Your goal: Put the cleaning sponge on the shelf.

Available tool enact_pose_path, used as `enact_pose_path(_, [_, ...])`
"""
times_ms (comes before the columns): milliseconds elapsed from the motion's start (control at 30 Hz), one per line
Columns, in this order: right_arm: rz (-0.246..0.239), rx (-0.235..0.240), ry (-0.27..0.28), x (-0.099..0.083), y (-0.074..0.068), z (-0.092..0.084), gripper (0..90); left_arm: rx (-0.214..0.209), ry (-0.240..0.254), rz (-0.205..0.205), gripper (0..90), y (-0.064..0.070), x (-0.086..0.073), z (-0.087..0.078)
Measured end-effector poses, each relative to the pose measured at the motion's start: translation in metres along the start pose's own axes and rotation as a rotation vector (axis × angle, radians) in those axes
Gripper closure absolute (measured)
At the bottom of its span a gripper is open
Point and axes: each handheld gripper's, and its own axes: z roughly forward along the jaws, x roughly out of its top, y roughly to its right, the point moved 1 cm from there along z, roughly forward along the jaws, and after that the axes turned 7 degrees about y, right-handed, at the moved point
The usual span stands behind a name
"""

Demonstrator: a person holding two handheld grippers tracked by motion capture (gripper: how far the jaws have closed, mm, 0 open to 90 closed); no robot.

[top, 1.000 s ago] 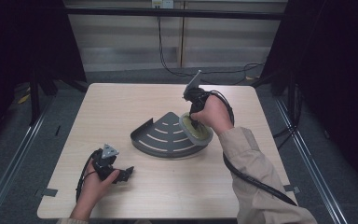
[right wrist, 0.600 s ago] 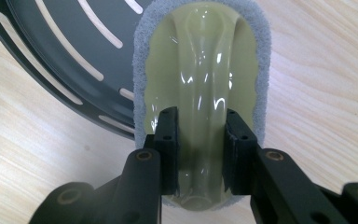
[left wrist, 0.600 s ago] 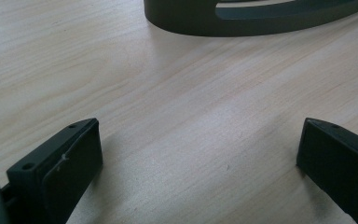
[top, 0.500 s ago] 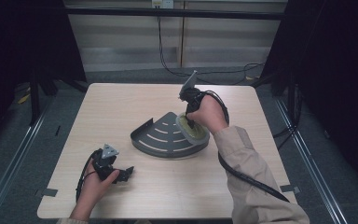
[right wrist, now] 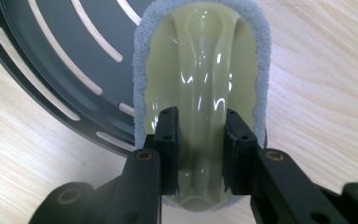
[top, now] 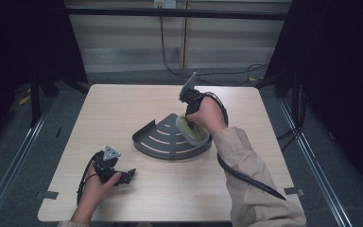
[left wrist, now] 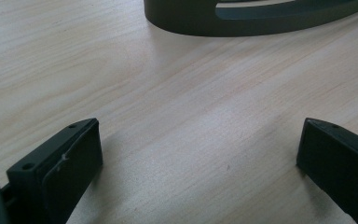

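Scrubbing pad [right wrist: 200, 93] with its pale yellow handle ridge is being clamped by the right gripper [right wrist: 199, 154] over the slotted grey rack [top: 163, 139] mid-table, likely for wiping it; the left gripper [left wrist: 191, 158] is resting wide apart, holding nothing, near the table's [top: 123, 109] front-left corner

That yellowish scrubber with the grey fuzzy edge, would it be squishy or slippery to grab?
The scrubber probably slips a little: its pale handle ridge is glossy where the right gripper pinches it. The grey pad rim looks soft, so likely squashy. It seems light, held over the rack.
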Motion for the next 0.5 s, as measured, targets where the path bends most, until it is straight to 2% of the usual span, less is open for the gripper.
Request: enact_pose_path(500, [-0.022, -0.003, 0.005, 0.0072, -0.0047, 0.0075, 71.4, -0.003, 0.0, -0.002, 0.0, 0.0001, -0.0001, 0.0001])
